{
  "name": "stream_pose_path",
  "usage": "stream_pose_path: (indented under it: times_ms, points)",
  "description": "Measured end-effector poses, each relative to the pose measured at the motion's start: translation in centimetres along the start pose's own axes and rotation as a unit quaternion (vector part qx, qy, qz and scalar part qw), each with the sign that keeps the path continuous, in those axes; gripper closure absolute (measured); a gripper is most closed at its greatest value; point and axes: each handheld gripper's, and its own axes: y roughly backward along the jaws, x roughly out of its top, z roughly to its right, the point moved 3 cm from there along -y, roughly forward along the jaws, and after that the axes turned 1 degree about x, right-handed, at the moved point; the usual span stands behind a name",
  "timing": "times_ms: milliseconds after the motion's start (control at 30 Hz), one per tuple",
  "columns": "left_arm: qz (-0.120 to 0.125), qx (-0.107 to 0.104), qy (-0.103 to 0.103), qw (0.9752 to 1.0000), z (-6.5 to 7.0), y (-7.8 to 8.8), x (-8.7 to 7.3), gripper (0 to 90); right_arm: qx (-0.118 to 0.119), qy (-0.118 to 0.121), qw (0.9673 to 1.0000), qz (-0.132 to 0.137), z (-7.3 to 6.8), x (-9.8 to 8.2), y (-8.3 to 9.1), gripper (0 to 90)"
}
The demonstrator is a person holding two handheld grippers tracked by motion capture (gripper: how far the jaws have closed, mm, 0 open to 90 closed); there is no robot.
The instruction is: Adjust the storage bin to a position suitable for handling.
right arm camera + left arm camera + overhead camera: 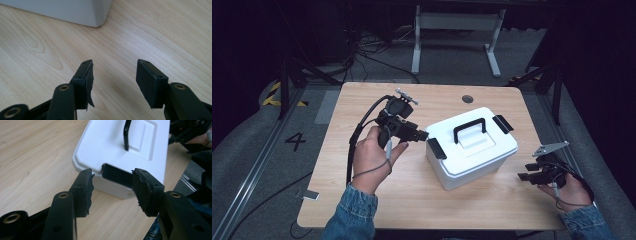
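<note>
A white lidded box [472, 147] with a black carry handle [470, 129] and two black side latches stands on the right half of the wooden table [362, 200]. My left gripper [422, 135] hovers just left of the box, pointing at its near latch [117, 175]; the jaws are open with nothing between them. My right gripper [524, 176] sits low at the table's right edge, right of the box, open and empty over bare wood. In the right gripper view the box's corner [97, 15] lies ahead of the gripper [113, 77].
A dark round hole [467, 99] marks the table's far edge. Cables trail from both grippers. Beyond the table are a white desk frame [457, 30], floor cables and black stands. Bare wood spreads left of and in front of the box.
</note>
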Motion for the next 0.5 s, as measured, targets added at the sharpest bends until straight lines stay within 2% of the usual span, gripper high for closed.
stream_pose_path:
  times_ms: [100,167,333,367,467,500]
  points:
    - [0.005,0.004,-0.005,1.0000,0.5,-0.4,1.2,47.7,0.003,-0.004,1.0000,0.000,-0.2,-0.4,-0.2,47.4]
    - [0.003,-0.013,-0.004,0.9999,0.8,-0.7,1.9,46.8,0.003,-0.008,1.0000,-0.003,-0.2,-0.6,-0.3,47.3]
    - [-0.006,-0.020,-0.008,0.9998,1.0,-1.8,3.2,47.1,0.002,-0.010,0.9999,0.002,-0.2,-1.0,-0.2,47.3]
    - [-0.011,-0.030,-0.015,0.9994,1.2,-2.4,3.8,47.1,0.003,-0.013,0.9999,0.001,-0.3,-1.1,-0.1,47.2]
    - [-0.014,-0.035,-0.018,0.9991,1.5,-3.0,4.4,47.0,0.003,-0.012,0.9999,0.000,-0.3,-1.2,-0.2,47.2]
    - [-0.023,-0.041,-0.016,0.9988,1.7,-3.8,5.0,46.1,0.002,-0.012,0.9999,0.001,-0.3,-1.3,-0.2,47.2]
